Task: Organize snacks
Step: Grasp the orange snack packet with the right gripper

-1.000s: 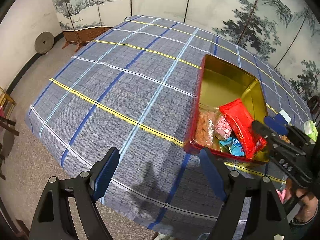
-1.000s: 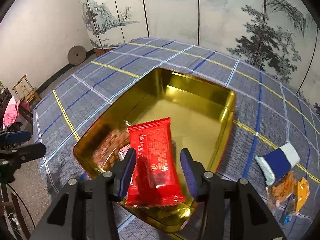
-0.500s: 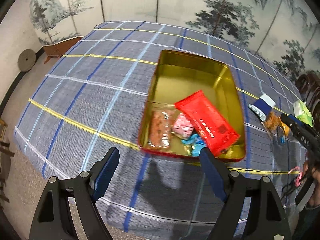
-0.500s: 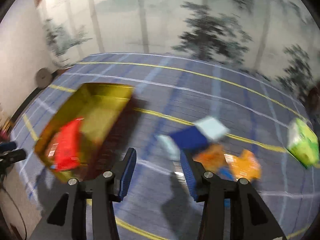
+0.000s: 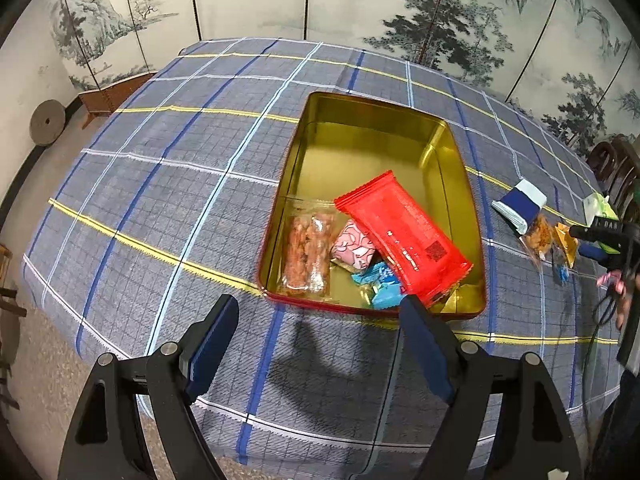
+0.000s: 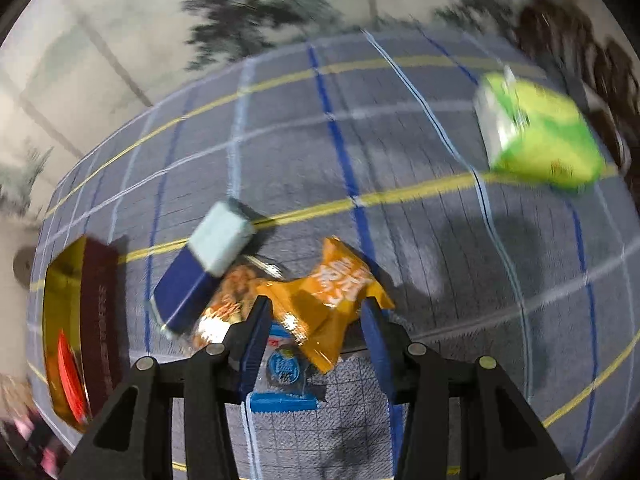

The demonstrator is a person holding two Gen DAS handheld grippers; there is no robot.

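Note:
The gold tin [image 5: 372,128] with a red outer wall holds a long red packet [image 5: 400,236], a clear bag of brown snacks [image 5: 308,252], a pink packet [image 5: 354,246] and blue sweets [image 5: 380,284]. My left gripper [image 5: 316,328] hangs open and empty just in front of the tin's near wall. My right gripper [image 6: 316,320] is open above an orange packet [image 6: 332,292] that lies on the cloth between its fingers. Beside the packet lie a blue-and-white packet [image 6: 200,272], a clear bag of orange snacks [image 6: 228,304] and a small blue packet [image 6: 284,368]. The right wrist view is blurred.
A green pack [image 6: 536,136] lies further right on the checked tablecloth [image 5: 180,184]. The tin [image 6: 72,280] shows at the left edge of the right wrist view. The right gripper [image 5: 580,242] appears at the right edge of the left wrist view. Painted screens stand behind the table.
My right gripper swung from above the tin to the loose snacks on the right, leaving the red packet in the tin. The left gripper shifted, so the tin sits more central.

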